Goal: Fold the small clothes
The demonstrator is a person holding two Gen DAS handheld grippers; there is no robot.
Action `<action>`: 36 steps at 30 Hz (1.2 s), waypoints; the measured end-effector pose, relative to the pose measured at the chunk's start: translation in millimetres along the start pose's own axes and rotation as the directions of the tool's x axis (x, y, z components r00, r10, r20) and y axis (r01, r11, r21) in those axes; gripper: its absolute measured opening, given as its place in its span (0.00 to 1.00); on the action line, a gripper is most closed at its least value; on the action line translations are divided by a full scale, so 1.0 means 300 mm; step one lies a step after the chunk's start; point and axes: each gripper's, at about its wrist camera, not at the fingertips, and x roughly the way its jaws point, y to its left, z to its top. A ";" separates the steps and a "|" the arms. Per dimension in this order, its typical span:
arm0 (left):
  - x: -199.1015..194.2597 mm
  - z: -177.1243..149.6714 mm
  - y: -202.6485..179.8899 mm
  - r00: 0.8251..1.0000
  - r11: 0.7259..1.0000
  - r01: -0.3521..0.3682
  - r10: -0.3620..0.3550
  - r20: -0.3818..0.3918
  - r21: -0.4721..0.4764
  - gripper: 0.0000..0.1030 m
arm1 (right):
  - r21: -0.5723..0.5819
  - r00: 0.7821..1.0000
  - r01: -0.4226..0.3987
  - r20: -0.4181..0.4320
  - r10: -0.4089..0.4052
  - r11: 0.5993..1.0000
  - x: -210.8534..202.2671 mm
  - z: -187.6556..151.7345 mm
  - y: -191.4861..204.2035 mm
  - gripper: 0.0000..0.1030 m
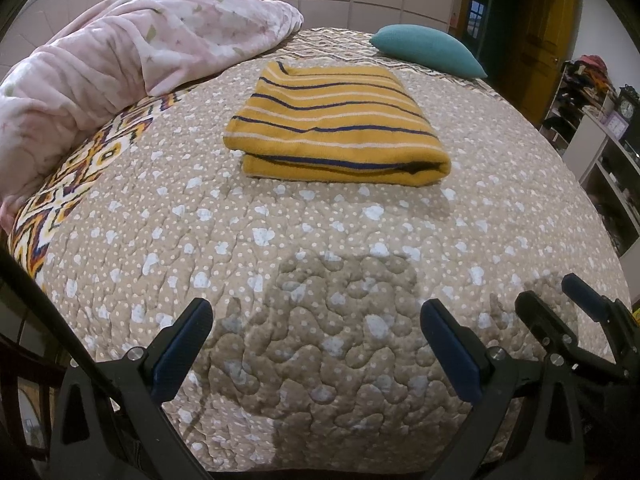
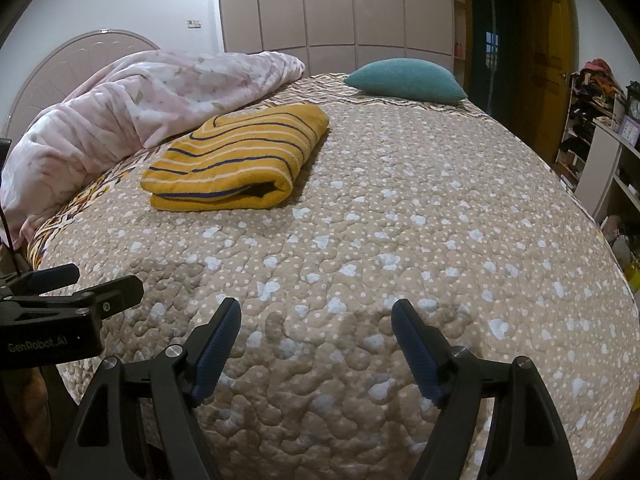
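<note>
A mustard-yellow garment with navy and white stripes lies folded into a neat rectangle on the beige quilted bed. It also shows in the right wrist view, to the far left. My left gripper is open and empty, well in front of the garment near the bed's front edge. My right gripper is open and empty, to the right of the left one. The right gripper shows at the right edge of the left wrist view. The left gripper shows at the left edge of the right wrist view.
A crumpled pink blanket is heaped along the bed's left side by the headboard. A teal pillow lies at the far edge. Shelves with clutter and a clock stand at the right. A wardrobe lines the back wall.
</note>
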 end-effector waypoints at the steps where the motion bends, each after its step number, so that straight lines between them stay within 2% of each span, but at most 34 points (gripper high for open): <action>1: 0.002 0.000 0.003 1.000 1.000 -0.001 0.001 -0.002 -0.002 1.00 | 0.005 1.000 0.001 0.001 -0.001 1.000 -0.001 0.001 -0.002 0.80; 7: 0.020 0.009 0.028 1.000 1.000 -0.015 0.015 -0.005 -0.015 1.00 | 0.051 1.000 -0.001 -0.011 0.002 0.999 0.012 0.009 -0.037 0.80; 20: 0.053 0.032 0.117 0.999 0.995 -0.052 0.051 -0.015 -0.080 1.00 | -0.019 1.000 -0.022 0.010 0.022 1.000 0.050 0.089 0.025 0.80; 36: 0.058 0.029 0.111 0.999 0.995 -0.043 0.041 -0.018 -0.085 1.00 | -0.050 1.000 -0.021 -0.004 0.021 0.999 0.065 0.080 0.061 0.81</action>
